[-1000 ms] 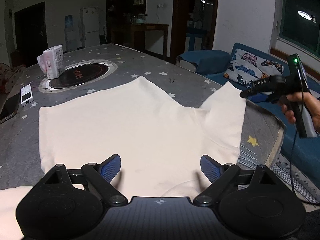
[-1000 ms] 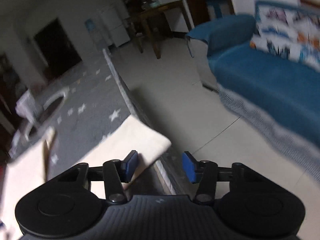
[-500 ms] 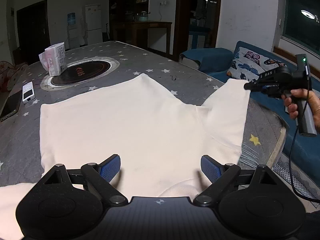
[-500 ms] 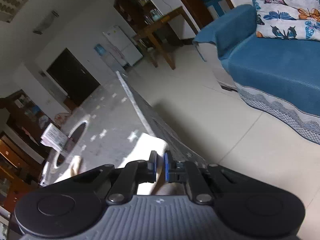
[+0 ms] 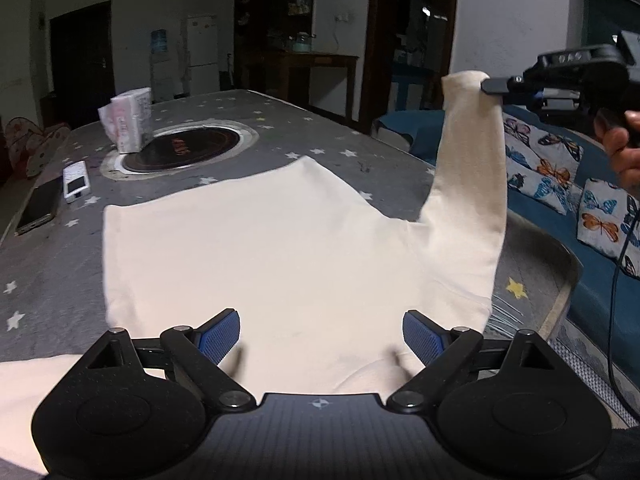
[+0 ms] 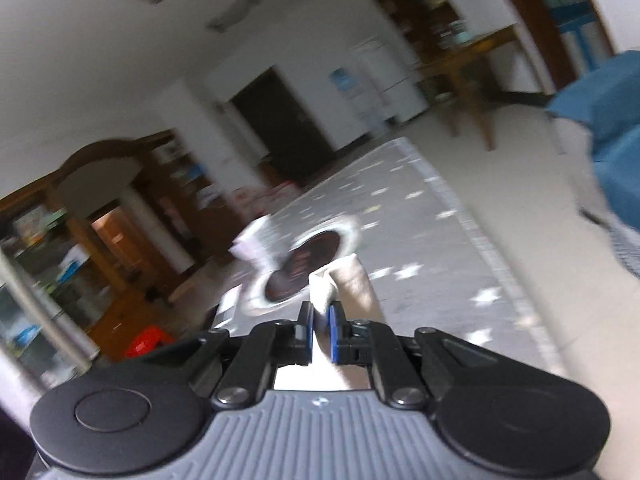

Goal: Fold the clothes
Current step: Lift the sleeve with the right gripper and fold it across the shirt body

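A cream long-sleeved top [image 5: 260, 248] lies flat on the grey star-patterned table [image 5: 52, 264]. Its right sleeve [image 5: 468, 168] is lifted upright off the table. My right gripper [image 6: 319, 330] is shut on the sleeve's cuff [image 6: 340, 284]; in the left wrist view that gripper [image 5: 490, 86] is high at the right, held by a hand [image 5: 624, 144]. My left gripper [image 5: 320, 334] hovers open over the near edge of the top, with nothing between its blue pads [image 5: 218, 336].
A round dark inset [image 5: 184, 148] sits in the table beyond the top, with a tissue pack [image 5: 128, 124] beside it. A white remote [image 5: 76, 176] and a phone [image 5: 38, 208] lie at the left edge. A blue sofa with butterfly cushions [image 5: 560, 168] stands right of the table.
The right gripper shut on the right sleeve's cuff and lifted it up off the table. The left gripper stayed open over the top's near edge.
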